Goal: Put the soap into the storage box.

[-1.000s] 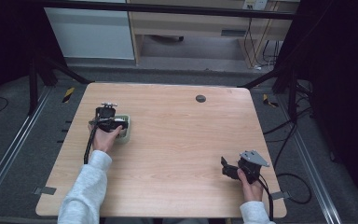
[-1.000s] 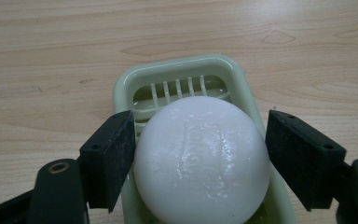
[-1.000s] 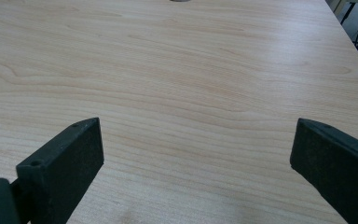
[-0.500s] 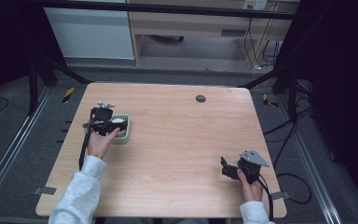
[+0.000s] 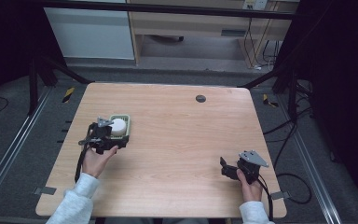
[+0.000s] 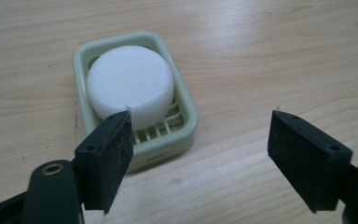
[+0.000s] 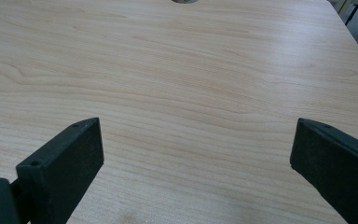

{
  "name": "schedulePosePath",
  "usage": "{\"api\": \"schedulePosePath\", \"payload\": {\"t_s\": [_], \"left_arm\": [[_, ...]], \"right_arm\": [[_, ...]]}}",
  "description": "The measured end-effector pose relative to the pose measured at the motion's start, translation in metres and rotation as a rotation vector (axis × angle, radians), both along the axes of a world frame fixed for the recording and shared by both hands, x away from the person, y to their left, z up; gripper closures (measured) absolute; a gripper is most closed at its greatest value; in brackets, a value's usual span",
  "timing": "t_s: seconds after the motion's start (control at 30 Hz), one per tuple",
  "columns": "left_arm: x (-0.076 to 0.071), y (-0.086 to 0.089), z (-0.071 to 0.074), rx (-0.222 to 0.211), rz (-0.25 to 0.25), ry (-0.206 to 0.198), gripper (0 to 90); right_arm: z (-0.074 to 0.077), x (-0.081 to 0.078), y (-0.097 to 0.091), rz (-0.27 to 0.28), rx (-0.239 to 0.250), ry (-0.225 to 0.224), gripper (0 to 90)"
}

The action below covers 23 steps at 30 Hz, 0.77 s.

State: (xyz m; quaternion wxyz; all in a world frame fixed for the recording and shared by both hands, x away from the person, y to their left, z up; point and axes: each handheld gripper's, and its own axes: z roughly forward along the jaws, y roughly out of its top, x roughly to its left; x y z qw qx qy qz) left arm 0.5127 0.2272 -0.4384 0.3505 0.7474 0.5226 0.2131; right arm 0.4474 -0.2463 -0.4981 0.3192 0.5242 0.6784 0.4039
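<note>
White soap (image 6: 130, 84) sits in its green dish (image 6: 186, 122) on the bench (image 5: 177, 135). Left claw (image 6: 200, 135) gapes, offset; centre it first. Right claw (image 7: 196, 158) idles, open.

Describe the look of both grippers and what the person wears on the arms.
Both the left gripper and right gripper are black with two flat black jaws, a grey three-cornered plate on top and a trailing black cable. The sleeves are light grey.

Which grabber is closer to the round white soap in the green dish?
The left gripper. It sits right beside the white soap in its green dish, jaws open. The right gripper is far across the table, near the other edge.
</note>
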Motion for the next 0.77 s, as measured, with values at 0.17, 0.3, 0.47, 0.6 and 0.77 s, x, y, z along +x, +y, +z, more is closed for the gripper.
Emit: {"api": "schedulePosePath", "payload": {"t_s": [0.17,0.3,0.47,0.6,0.77], "left_arm": [[-0.015,0.011,-0.009,0.006,0.008,-0.012,15.6],[-0.026,0.022,-0.017,-0.009,0.025,-0.005,14.5],[-0.039,0.039,-0.024,-0.025,0.040,-0.004,13.9],[-0.048,0.050,-0.027,-0.025,0.047,-0.013,13.9],[-0.056,0.062,-0.029,-0.034,0.068,-0.021,15.4]], "right_arm": [[0.000,0.000,-0.001,-0.002,0.000,-0.001,3.0],[0.001,0.000,-0.001,-0.004,0.003,-0.002,3.0],[0.000,0.000,-0.001,-0.003,-0.002,0.002,3.0],[0.000,0.000,-0.001,-0.005,0.002,0.007,3.0],[0.001,0.000,-0.002,0.000,0.006,0.008,3.0]]}}
